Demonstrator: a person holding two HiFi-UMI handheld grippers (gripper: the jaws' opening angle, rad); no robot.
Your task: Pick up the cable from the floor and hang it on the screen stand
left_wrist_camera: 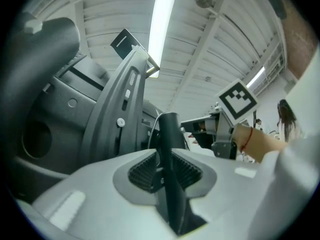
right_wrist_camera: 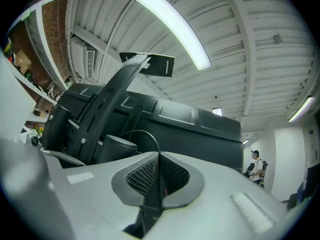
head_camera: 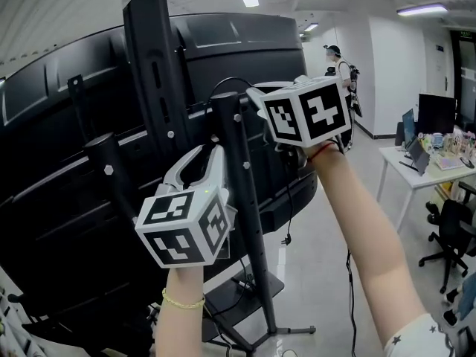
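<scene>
Hanging step under way. Right gripper (right_wrist_camera: 159,176) closed on cable (right_wrist_camera: 145,133), which arches over pole (head_camera: 251,222) top. Left gripper (left_wrist_camera: 167,171) clamps pole. Next, likely: drape it, confirm seating, then release

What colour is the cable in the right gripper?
Black cable; clearest in the right gripper view.

Stand pole: stand pole (head_camera: 245,199) before the screen (head_camera: 59,125), between the left gripper (head_camera: 201,155) jaws.
Cable: cable (right_wrist_camera: 145,134) in the right gripper (head_camera: 256,95), right of the pole top.
</scene>
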